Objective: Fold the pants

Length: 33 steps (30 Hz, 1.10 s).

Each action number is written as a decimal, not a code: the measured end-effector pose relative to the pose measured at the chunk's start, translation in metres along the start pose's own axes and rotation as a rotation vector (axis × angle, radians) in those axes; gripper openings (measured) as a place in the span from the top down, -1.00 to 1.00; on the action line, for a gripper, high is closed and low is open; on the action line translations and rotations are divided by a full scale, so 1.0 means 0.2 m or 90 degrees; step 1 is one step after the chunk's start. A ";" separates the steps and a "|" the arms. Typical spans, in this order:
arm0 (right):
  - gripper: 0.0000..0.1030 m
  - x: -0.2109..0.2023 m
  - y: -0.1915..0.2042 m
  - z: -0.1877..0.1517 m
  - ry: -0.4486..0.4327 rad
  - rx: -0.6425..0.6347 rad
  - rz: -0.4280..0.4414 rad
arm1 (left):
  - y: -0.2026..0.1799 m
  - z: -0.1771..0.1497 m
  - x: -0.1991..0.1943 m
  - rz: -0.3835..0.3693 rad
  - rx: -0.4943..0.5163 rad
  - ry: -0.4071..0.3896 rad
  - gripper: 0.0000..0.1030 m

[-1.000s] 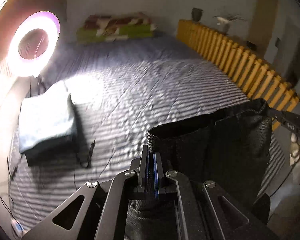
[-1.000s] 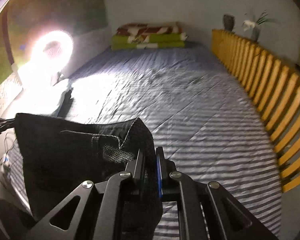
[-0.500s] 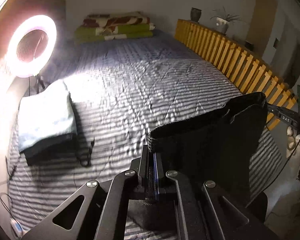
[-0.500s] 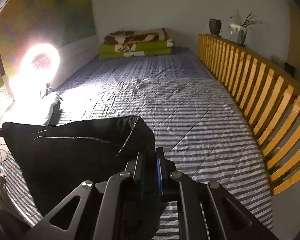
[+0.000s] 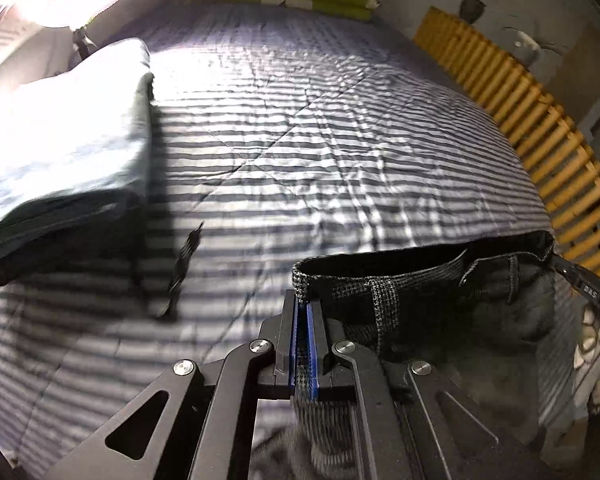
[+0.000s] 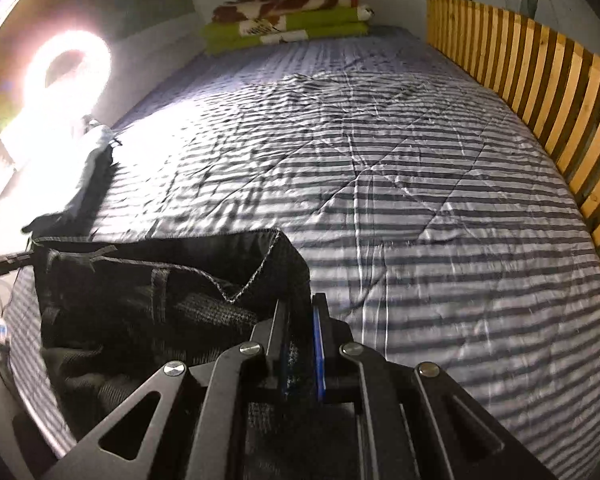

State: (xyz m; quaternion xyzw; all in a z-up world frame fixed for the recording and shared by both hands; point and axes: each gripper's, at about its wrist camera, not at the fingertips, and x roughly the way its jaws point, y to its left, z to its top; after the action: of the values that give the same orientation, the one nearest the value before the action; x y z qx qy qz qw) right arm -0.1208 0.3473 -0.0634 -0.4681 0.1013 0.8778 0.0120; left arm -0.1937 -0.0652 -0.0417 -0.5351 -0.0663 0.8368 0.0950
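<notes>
The left gripper (image 5: 304, 320) is clamped on one end of the dark pants' (image 5: 440, 300) waistband; the right gripper (image 6: 300, 320) pinches the other end. The pants hang stretched between them over the near edge of the striped bedspread (image 6: 400, 168). A folded pale stack (image 5: 64, 140) lies ahead-left of the left gripper

A home bedroom: striped bed cover (image 6: 380, 160), folded blankets (image 6: 288, 16), wooden slat rail (image 6: 540, 80).

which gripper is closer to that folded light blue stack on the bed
Left. The left gripper has the folded stack close on its left; from the right gripper it lies beyond the stretched pants.
</notes>
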 end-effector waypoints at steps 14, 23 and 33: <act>0.24 0.14 -0.24 0.05 -0.011 0.007 0.045 | 0.24 -0.03 0.15 -0.072 -0.013 -0.033 -0.07; 0.37 0.41 0.01 0.09 0.049 -0.092 0.036 | 0.16 -0.01 0.27 -0.103 0.007 -0.007 -0.24; 1.00 0.26 -0.32 0.20 0.009 -0.013 -0.002 | 0.08 0.04 0.34 -0.111 0.035 -0.005 -0.27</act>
State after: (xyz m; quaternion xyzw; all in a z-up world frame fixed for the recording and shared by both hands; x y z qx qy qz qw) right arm -0.1763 0.4130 -0.0951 -0.4742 0.0919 0.8756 0.0083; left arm -0.2308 -0.0655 -0.1014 -0.5210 -0.0898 0.8291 0.1819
